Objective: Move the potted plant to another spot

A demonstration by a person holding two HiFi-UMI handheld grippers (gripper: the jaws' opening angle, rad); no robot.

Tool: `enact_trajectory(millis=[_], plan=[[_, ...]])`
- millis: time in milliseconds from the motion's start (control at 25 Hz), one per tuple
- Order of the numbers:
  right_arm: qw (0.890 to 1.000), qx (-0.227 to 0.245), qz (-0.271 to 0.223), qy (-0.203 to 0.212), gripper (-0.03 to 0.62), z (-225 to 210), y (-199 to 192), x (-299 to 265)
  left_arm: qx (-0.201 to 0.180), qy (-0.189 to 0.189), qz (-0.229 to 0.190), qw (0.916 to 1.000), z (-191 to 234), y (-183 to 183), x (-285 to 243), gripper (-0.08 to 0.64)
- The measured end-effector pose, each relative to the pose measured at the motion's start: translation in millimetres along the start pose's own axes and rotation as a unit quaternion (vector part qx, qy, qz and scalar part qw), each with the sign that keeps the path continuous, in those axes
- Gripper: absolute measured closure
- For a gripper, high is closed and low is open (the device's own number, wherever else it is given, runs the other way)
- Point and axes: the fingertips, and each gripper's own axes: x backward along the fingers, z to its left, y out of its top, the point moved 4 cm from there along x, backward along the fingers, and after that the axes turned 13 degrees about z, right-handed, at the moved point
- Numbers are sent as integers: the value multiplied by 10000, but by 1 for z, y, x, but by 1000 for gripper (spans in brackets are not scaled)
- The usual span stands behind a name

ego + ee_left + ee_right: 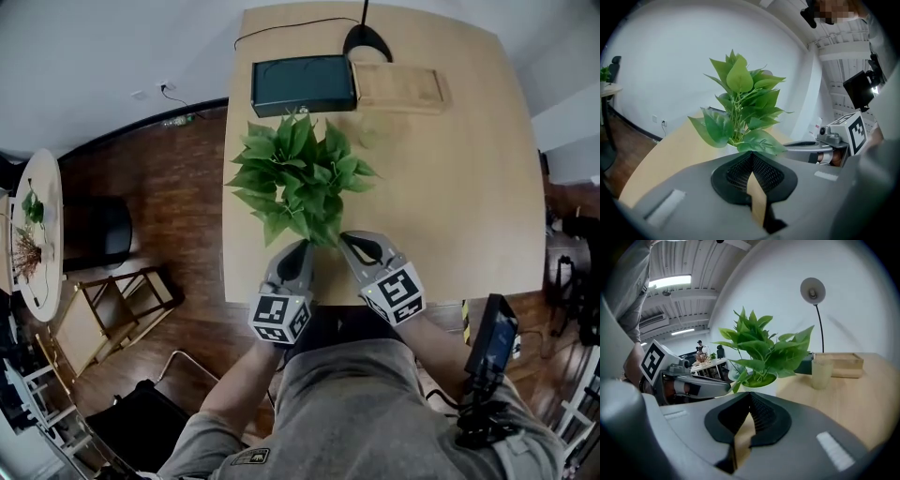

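The potted plant (300, 178) stands near the front middle of the light wooden table (469, 206), and its broad green leaves hide the pot from above. In the gripper views its white pot (761, 383) (729, 149) shows below the leaves. My left gripper (304, 246) and right gripper (348, 240) sit side by side at the table's near edge, pointing at the plant from just in front of it. Neither touches it. Both grippers are shut with nothing between the jaws: the left gripper (752, 158) and the right gripper (750, 397) show closed pads.
A dark green box (303, 84), a wooden tray (398, 87) and a black lamp base (367, 42) line the table's far edge. A frosted cup (821, 372) stands right of the plant. On the floor at left are a round white table (42, 234), a black stool (103, 230) and a wooden rack (112, 314).
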Motion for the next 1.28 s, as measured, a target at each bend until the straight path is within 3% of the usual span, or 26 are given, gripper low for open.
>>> enact_trajectory(millis=[680,1280], plan=[[9988,-165,423,163,586,-11,-37,-42,312,237,262,9989,27,-34,-29,560],[9982,234,551,45,586,-46,-24,-69,-203,856,356,9955,67,-22,-43,560]])
